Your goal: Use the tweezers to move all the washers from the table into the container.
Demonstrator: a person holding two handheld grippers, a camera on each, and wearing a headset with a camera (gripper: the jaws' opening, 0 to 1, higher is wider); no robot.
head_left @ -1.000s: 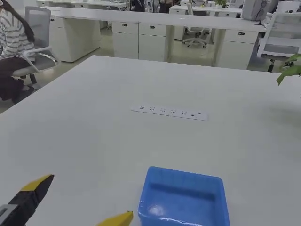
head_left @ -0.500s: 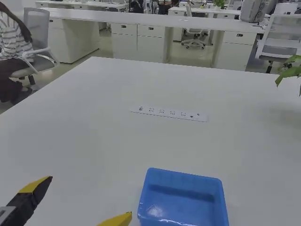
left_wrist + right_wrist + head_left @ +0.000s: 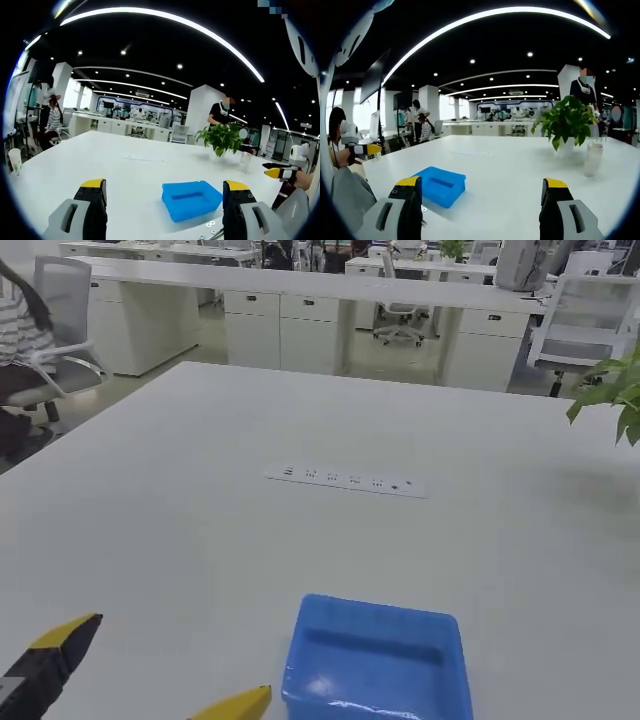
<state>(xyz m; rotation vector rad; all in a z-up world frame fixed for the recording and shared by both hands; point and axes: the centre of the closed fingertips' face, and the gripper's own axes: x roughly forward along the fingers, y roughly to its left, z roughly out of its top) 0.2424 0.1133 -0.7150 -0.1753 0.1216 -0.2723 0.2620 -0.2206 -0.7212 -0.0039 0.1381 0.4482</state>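
Observation:
A blue container [image 3: 372,660] stands on the white table [image 3: 200,540] close to the near edge. It also shows ahead in the left gripper view [image 3: 191,199] and low on the left in the right gripper view [image 3: 441,185]. Several small washers [image 3: 210,227] lie on the table just in front of the container. My left gripper [image 3: 150,670] is at the lower left of the container, open and holding nothing; its yellow-tipped jaws stand wide apart [image 3: 164,187]. My right gripper [image 3: 480,184] is open and holds nothing too, and appears far right [image 3: 277,172].
A flush power strip [image 3: 345,481] sits mid-table. A potted plant [image 3: 567,120] and a clear bottle [image 3: 591,157] stand toward the right side. A paper cup [image 3: 15,160] is at the far left edge. People and office chairs are beyond the table.
The head camera has shifted a little, so the whole scene slid left and the container sits slightly lower left. The left gripper's jaws stay open at the lower left.

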